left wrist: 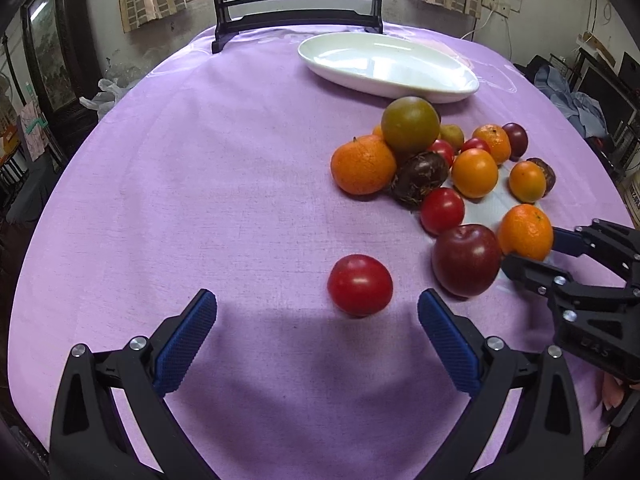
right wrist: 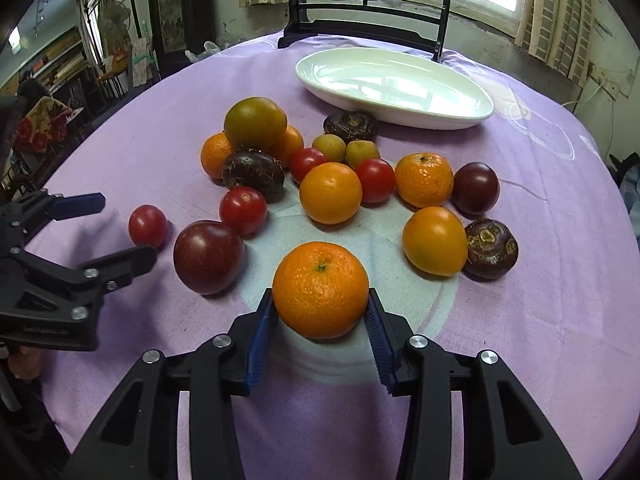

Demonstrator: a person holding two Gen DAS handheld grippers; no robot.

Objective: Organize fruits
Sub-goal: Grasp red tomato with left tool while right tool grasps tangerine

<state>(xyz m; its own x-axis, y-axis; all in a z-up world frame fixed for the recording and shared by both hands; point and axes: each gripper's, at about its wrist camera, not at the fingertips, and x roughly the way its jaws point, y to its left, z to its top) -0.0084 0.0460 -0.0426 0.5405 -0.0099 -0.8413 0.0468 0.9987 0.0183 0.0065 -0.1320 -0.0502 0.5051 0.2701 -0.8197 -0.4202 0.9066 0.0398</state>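
Several fruits lie in a pile (right wrist: 332, 184) on the purple tablecloth, with a white oval plate (right wrist: 394, 86) behind them. My right gripper (right wrist: 320, 312) is shut on a mandarin (right wrist: 321, 290), its blue pads pressing both sides; it also shows in the left wrist view (left wrist: 526, 232). My left gripper (left wrist: 316, 312) is open, and a small red tomato (left wrist: 360, 285) lies just ahead between its fingertips, untouched; the tomato also shows in the right wrist view (right wrist: 147, 225). A dark red plum (left wrist: 466, 259) lies to the tomato's right.
The plate (left wrist: 386, 66) is empty. A black wooden stand (left wrist: 296, 20) stands at the table's far edge behind it. The left half of the tablecloth (left wrist: 180, 180) is bare. Furniture and clutter surround the round table.
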